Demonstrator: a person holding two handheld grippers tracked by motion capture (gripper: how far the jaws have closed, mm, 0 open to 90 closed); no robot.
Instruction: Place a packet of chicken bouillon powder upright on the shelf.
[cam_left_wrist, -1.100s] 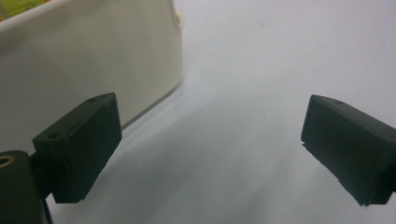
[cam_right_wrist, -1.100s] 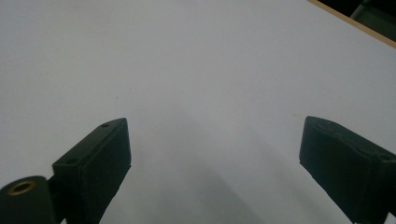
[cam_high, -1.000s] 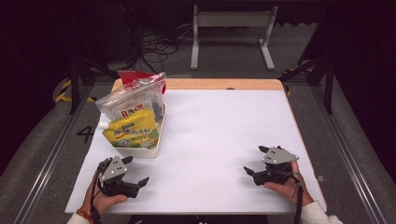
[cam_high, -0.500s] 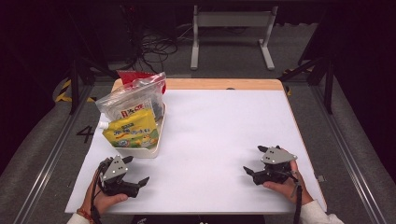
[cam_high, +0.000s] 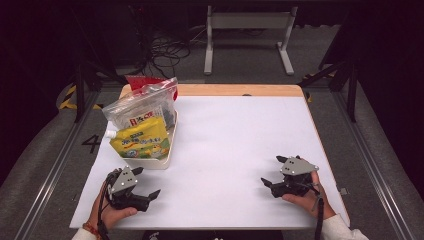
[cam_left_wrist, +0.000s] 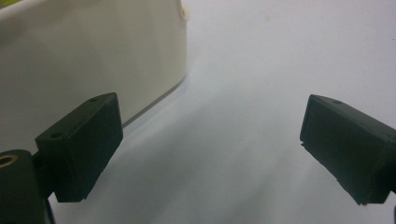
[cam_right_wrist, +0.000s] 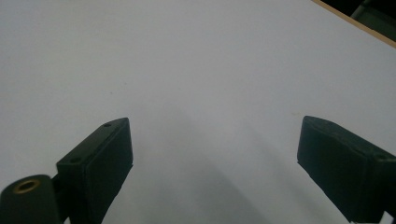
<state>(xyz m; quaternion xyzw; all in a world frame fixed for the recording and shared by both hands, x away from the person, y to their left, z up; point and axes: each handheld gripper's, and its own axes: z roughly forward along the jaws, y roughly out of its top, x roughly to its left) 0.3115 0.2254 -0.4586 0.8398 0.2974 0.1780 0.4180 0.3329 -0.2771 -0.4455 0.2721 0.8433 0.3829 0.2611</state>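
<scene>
A cream tray (cam_high: 162, 161) stands at the table's left, holding a clear zip bag (cam_high: 142, 107) of packets and a yellow pouch (cam_high: 140, 143). My left gripper (cam_high: 148, 183) rests on the white table near the front left corner, just in front of the tray, jaws wide open with nothing between them. In the left gripper view the tray wall (cam_left_wrist: 93, 60) rises close at the left, beside my open left gripper (cam_left_wrist: 210, 154). My right gripper (cam_high: 272, 171) lies at the front right, also open and empty. The right gripper view has my right gripper (cam_right_wrist: 212, 168) over bare white table.
The white tabletop (cam_high: 235, 140) has a wooden strip (cam_high: 235, 90) along its far edge. A red item (cam_high: 142, 81) pokes up behind the bag. Beyond the table are a dark floor, cables (cam_high: 167, 47) and a metal stand (cam_high: 247, 30).
</scene>
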